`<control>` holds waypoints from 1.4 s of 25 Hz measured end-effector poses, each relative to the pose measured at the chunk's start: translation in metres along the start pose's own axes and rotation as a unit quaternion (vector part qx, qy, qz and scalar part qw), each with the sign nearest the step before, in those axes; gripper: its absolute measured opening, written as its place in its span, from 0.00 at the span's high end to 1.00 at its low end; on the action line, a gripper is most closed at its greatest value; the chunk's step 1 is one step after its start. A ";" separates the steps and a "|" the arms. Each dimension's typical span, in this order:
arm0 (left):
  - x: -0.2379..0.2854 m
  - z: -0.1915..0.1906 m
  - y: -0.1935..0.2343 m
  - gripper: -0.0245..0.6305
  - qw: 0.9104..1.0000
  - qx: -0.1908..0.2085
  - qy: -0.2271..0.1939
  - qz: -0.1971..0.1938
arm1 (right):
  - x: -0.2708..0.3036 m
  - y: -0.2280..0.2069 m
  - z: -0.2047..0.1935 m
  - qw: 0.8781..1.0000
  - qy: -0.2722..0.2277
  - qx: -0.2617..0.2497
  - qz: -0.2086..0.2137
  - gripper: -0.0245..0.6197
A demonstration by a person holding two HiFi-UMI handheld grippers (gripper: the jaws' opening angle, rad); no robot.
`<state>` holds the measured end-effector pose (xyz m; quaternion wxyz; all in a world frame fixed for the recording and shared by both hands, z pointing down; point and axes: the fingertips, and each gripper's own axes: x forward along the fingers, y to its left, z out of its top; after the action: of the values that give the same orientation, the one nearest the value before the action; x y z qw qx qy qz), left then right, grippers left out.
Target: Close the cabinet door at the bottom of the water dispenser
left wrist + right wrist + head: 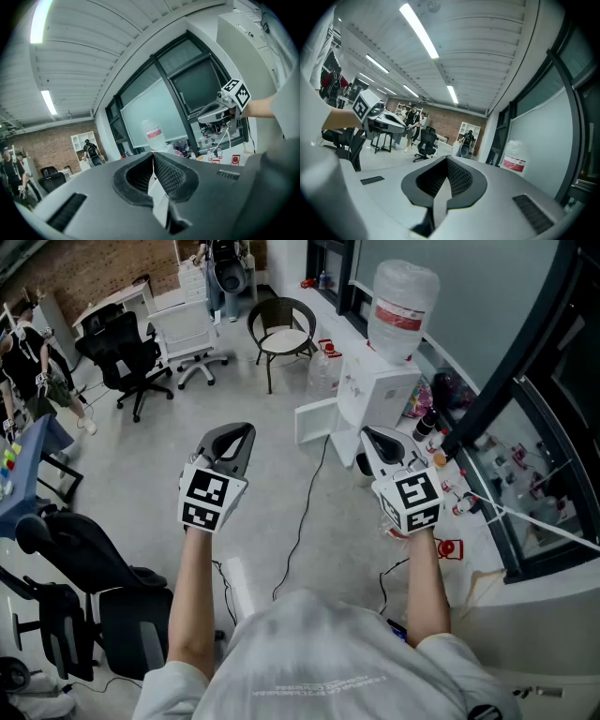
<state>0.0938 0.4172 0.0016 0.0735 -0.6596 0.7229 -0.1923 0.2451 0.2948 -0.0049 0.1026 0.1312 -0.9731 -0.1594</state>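
Grey office floor [281,521], windows along the right. Water dispenser [380,390] stands by the windows, and its bottom cabinet door [315,420] hangs open to the left. Its base is partly hidden behind the right gripper [371,435], so the cabinet inside is unreadable. Left gripper [244,430] hangs well apart from the dispenser. Both grippers have their jaws pressed together on nothing.

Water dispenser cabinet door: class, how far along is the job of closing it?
Done: nothing yet; the cabinet door stands swung out at the base of the water dispenser. In hand: the left gripper and right gripper are both shut and empty, held in the air and apparently short of the door. Left: reach the door and push it shut.
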 end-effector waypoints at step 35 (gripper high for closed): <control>0.265 -0.081 0.099 0.93 0.996 -0.022 0.053 -0.069 | 0.232 -0.154 -0.095 0.996 0.030 0.070 0.052 0.93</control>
<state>-0.0587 0.1774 0.0780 0.0077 -0.6982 0.6826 -0.2157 0.0837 0.0600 0.0678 0.1302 0.0920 -0.9838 -0.0816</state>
